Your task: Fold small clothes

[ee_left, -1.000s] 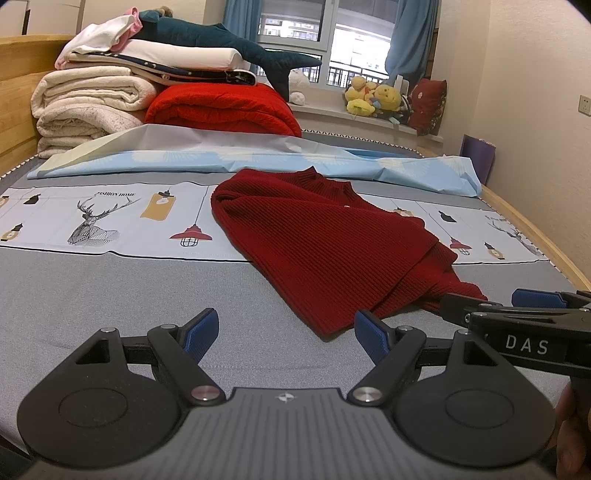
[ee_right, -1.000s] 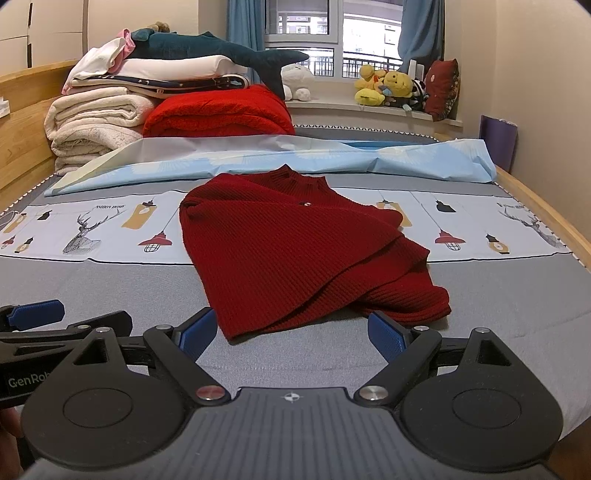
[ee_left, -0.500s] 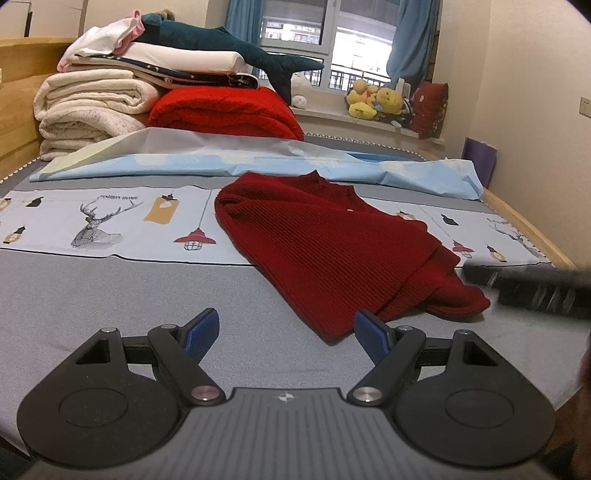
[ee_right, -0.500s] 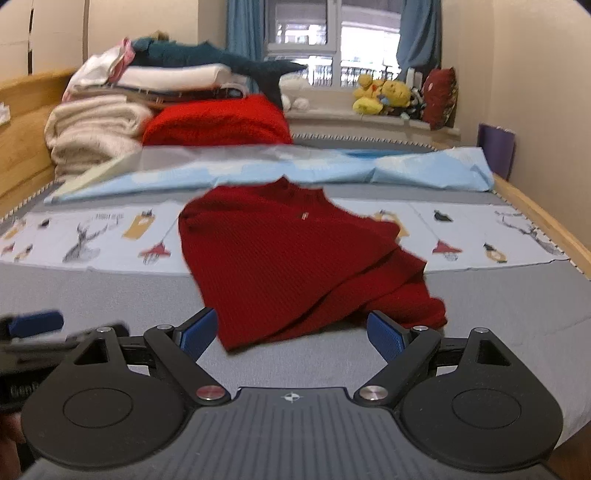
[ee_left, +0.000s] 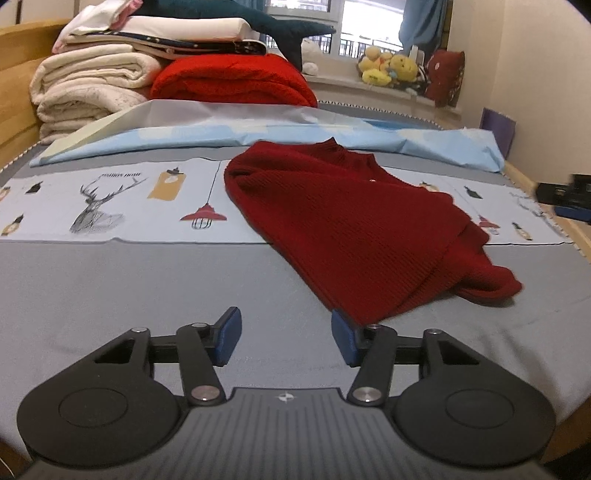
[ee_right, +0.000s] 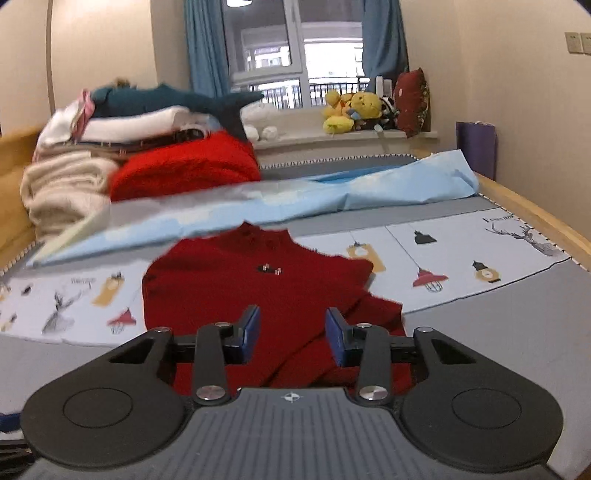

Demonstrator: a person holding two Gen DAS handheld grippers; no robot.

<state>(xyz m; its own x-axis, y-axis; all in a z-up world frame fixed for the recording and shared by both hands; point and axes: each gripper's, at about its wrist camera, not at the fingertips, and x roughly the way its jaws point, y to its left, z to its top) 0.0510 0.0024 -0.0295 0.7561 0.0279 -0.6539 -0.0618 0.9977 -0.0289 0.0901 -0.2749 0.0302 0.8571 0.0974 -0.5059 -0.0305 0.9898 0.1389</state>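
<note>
A dark red knit sweater lies crumpled on the grey bed cover, collar toward the window. My left gripper hovers at the sweater's near hem corner. Its jaws are closing with only bare cover between them, and the right pad sits just at the hem edge. In the right wrist view my right gripper hangs over the sweater. Its jaws are closing too; red cloth shows beyond the gap, and the pads do not press on it. The right gripper also shows at the left wrist view's right edge.
Folded cream blankets, a red blanket and a teal shark plush are stacked at the bed's head. A light blue sheet lies behind the sweater. Plush toys sit on the windowsill. A wooden bed rail runs along the right.
Both pairs of jaws have narrowed. The right gripper moved forward over the sweater, out along the bed's right side. The left gripper came closer to the sweater's near hem.
</note>
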